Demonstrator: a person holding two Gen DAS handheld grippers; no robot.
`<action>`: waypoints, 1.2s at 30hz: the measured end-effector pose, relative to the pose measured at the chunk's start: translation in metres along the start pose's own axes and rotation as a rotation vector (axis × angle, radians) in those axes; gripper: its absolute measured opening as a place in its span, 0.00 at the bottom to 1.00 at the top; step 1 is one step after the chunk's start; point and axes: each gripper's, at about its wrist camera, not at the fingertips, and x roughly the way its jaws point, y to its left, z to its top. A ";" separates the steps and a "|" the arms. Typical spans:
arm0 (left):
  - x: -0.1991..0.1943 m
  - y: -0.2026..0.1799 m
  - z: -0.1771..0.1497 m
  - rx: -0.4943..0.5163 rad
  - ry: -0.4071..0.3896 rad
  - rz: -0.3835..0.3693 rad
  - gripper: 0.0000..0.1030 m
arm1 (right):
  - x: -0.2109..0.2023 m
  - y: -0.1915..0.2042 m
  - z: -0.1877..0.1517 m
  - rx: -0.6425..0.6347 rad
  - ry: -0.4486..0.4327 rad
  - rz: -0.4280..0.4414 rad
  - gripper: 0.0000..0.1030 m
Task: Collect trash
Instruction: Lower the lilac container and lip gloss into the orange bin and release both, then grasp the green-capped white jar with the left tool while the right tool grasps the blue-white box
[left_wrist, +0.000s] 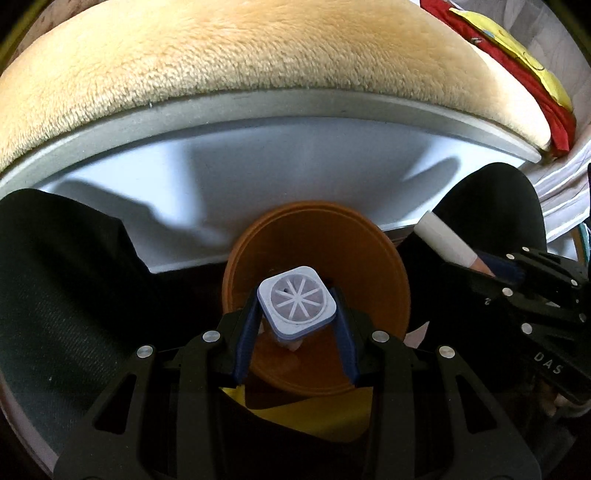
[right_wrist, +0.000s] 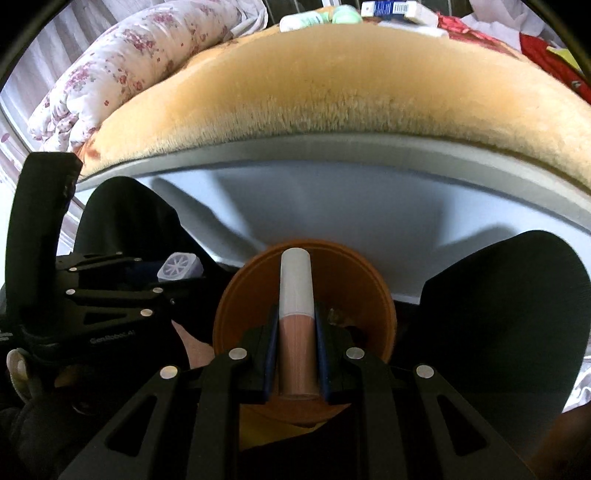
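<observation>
Orange round bin (left_wrist: 384, 258) below both grippers, contents dim, maybe empty | left gripper (left_wrist: 297, 314) clamped on square white cap (left_wrist: 296, 300) over bin mouth | right gripper (right_wrist: 297, 332) gripping white-capped tan tube (right_wrist: 297, 321) over same bin | 2 dark-trousered knees (right_wrist: 517, 295) flanking bin | plush tan blanket (right_wrist: 332, 92) beyond, floral quilt (right_wrist: 129, 66) at its far left.

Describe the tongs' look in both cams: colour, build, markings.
Both tongs, left and right, are black linkage frames with triangular cut-outs, silver round pivot pins and dark blue pads. White lettering marks the bodies: "DAS" on the right, "GenRobot.AI" on the left.
</observation>
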 end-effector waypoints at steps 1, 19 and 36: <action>0.000 -0.001 0.000 0.004 0.000 0.009 0.44 | 0.001 0.000 0.000 0.004 0.003 -0.004 0.37; -0.047 0.006 0.013 -0.021 -0.123 -0.006 0.75 | -0.047 -0.018 0.013 0.032 -0.147 -0.060 0.57; -0.060 0.017 0.296 0.105 -0.345 0.187 0.86 | -0.058 -0.051 0.078 0.088 -0.247 -0.038 0.66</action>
